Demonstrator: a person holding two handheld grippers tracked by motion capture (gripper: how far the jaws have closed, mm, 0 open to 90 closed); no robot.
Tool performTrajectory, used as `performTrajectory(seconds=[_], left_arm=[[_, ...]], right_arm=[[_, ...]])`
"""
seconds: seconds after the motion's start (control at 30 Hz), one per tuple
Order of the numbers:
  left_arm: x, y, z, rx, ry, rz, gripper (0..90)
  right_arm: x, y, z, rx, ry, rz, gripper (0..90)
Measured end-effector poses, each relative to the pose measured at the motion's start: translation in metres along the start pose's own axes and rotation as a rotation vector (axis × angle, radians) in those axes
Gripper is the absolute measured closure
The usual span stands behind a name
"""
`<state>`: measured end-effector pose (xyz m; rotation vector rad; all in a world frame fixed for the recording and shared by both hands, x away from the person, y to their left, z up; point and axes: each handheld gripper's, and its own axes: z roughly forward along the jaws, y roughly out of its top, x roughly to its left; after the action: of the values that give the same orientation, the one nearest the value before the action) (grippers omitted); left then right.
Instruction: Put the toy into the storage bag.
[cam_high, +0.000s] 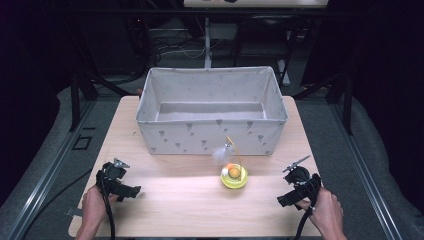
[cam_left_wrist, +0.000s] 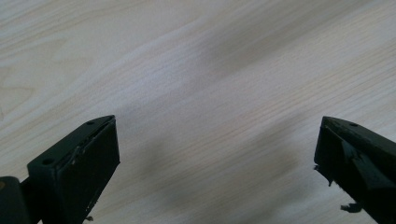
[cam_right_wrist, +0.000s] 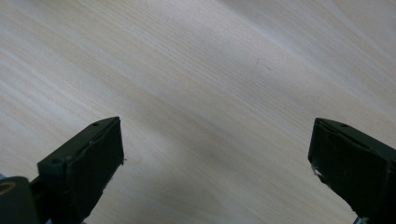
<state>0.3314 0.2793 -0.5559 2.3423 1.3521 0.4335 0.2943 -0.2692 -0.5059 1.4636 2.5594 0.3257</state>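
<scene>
Just before grey fabric bin (cam_high: 212, 112): small yellow round toy with orange ball (cam_high: 234, 175), nearer right gripper (cam_high: 289, 198); left gripper (cam_high: 131, 191) farther; both wide open, empty.

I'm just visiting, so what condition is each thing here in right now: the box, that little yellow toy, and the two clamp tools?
Fabric box: upright on the table, open-topped, looks empty.
Yellow toy: on the table before the box, untouched, its wire wand standing up.
Left gripper: open, holding nothing, over bare wood.
Right gripper: open, holding nothing, over bare wood.
</scene>
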Motion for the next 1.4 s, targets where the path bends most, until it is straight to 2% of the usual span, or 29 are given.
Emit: performTrajectory(seconds=[0.1,0.2,0.27,0.43,0.53,0.73,0.77,0.83,0.9,0.93,1.07,1.1,1.23,1.3,1.33,1.4], left_arm=[[0.0,0.0,0.001,0.007,-0.006,-0.002,0.2],[0.0,-0.002,0.001,0.011,-0.006,-0.01,0.2],[0.002,-0.003,0.0,0.012,-0.008,-0.012,0.2],[0.002,-0.007,-0.001,0.024,-0.006,-0.026,0.2],[0.002,-0.009,-0.004,0.011,0.002,-0.028,0.2],[0.004,-0.012,-0.005,0.017,0.013,-0.037,0.2],[0.003,-0.012,-0.004,0.022,0.016,-0.031,0.2],[0.002,-0.01,-0.003,0.026,0.012,-0.026,0.2],[-0.001,-0.009,-0.003,0.026,0.016,-0.014,0.2],[-0.001,-0.008,-0.004,0.03,0.019,-0.007,0.1],[0.0,-0.009,-0.003,0.032,0.021,-0.024,0.1],[0.0,-0.009,-0.003,0.032,0.019,-0.022,0.2],[-0.001,-0.008,-0.002,0.034,0.012,-0.018,0.2],[-0.002,-0.007,-0.001,0.043,0.008,-0.017,0.1],[-0.003,-0.006,0.0,0.042,0.01,-0.019,0.1],[-0.004,-0.005,0.0,0.04,0.006,-0.009,0.2]], right_arm=[[0.0,0.002,-0.001,0.002,-0.009,-0.02,3.9],[0.001,0.003,-0.002,-0.004,0.003,-0.015,4.5],[0.001,0.006,-0.002,0.005,-0.007,-0.043,6.0],[0.005,0.014,-0.003,0.018,0.021,-0.072,6.8],[0.009,0.018,-0.004,0.023,0.044,-0.079,6.4],[0.018,0.031,-0.012,0.016,0.073,-0.103,1.6],[0.02,0.034,-0.013,0.034,0.077,-0.128,0.6],[0.024,0.041,-0.014,0.027,0.08,-0.145,0.0],[0.03,0.047,-0.016,0.036,0.078,-0.182,0.0],[0.034,0.049,-0.016,0.032,0.094,-0.191,0.0],[0.048,0.058,-0.022,0.008,0.113,-0.25,0.0],[0.051,0.06,-0.023,-0.005,0.133,-0.253,0.0],[0.058,0.07,-0.027,-0.011,0.141,-0.289,0.0],[0.063,0.075,-0.028,-0.007,0.145,-0.306,0.0],[0.064,0.079,-0.029,0.013,0.136,-0.333,0.0],[0.069,0.084,-0.029,0.011,0.143,-0.346,0.0]])
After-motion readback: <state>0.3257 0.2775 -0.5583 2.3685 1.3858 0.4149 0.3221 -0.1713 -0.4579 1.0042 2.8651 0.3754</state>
